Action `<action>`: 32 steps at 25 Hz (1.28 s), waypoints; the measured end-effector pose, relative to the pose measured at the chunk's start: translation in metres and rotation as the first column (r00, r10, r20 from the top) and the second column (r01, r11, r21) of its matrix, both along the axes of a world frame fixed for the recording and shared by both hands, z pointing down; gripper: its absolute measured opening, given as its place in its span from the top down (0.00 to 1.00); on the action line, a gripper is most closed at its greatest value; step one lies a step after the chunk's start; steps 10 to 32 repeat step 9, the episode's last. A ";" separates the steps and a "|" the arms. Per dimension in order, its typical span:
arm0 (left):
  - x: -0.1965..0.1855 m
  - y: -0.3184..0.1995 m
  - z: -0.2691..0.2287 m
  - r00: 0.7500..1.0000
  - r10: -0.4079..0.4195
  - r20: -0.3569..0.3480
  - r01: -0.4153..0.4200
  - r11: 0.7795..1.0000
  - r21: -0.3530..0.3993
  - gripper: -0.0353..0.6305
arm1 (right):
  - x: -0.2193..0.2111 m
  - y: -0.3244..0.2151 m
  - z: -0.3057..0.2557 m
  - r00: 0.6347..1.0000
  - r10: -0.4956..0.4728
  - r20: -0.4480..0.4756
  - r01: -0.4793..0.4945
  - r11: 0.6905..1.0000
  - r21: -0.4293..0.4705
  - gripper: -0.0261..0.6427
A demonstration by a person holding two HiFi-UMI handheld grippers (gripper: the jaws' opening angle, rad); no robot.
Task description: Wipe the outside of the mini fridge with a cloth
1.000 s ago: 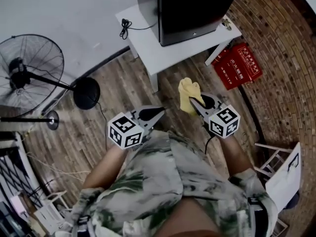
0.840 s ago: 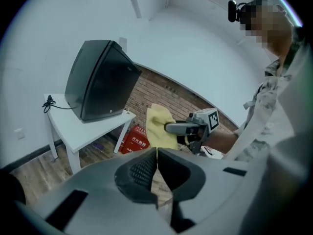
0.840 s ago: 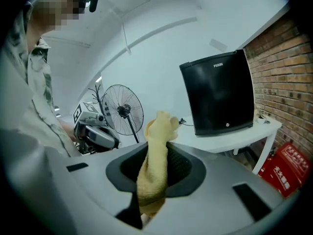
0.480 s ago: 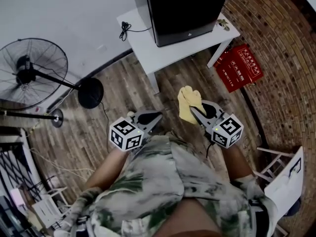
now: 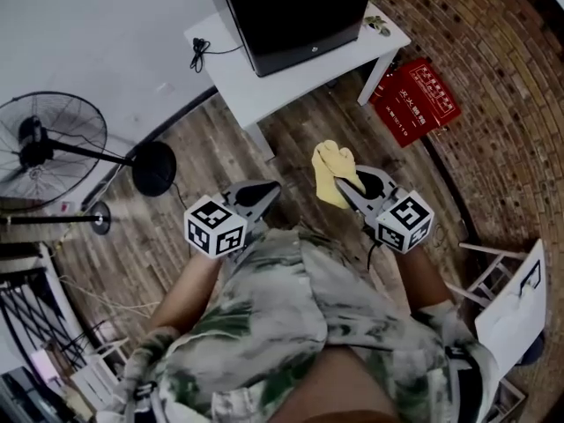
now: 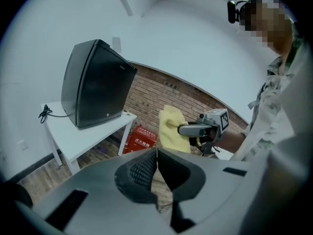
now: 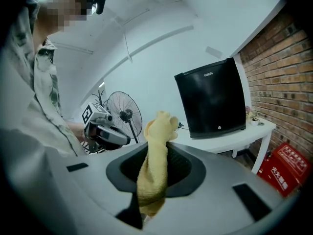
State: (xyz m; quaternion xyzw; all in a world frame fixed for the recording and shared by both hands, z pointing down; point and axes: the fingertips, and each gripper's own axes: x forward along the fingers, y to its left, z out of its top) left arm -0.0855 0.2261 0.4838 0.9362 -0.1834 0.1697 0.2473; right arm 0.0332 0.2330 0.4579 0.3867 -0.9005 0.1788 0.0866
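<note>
The black mini fridge (image 5: 291, 11) stands on a white table (image 5: 264, 82) ahead of me; it also shows as the fridge (image 6: 95, 84) and the fridge (image 7: 212, 99) in the gripper views. My right gripper (image 5: 342, 183) is shut on a yellow cloth (image 5: 331, 171), which sticks up between its jaws as the cloth (image 7: 155, 160). The left gripper (image 5: 269, 189) is shut with nothing in it. Both are held close to my body, well short of the fridge.
A red box (image 5: 412, 100) leans by the brick wall (image 5: 485, 77) right of the table. A standing fan (image 5: 48, 144) and its round base (image 5: 154, 167) are at the left. A black cable (image 5: 201, 53) lies on the table. White furniture (image 5: 511, 298) stands at the right.
The view has shifted so the fridge and table sit further up and left. Both grippers stay near my body; the cloth remains gripped.
</note>
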 end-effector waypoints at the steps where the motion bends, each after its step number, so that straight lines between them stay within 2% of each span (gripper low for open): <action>1: 0.002 -0.004 -0.001 1.000 -0.002 0.002 0.002 1.000 0.002 0.90 | 0.003 -0.002 0.001 1.000 0.001 0.000 -0.001 1.000 -0.001 0.82; 9: 0.013 -0.041 0.007 0.999 0.009 0.033 -0.009 1.000 -0.012 0.90 | 0.019 -0.030 0.012 1.000 0.010 0.025 -0.009 1.000 -0.029 0.82; 32: 0.013 -0.041 0.007 0.999 0.009 0.033 -0.009 1.000 -0.012 0.90 | 0.019 -0.030 0.012 1.000 0.010 0.025 -0.009 1.000 -0.029 0.82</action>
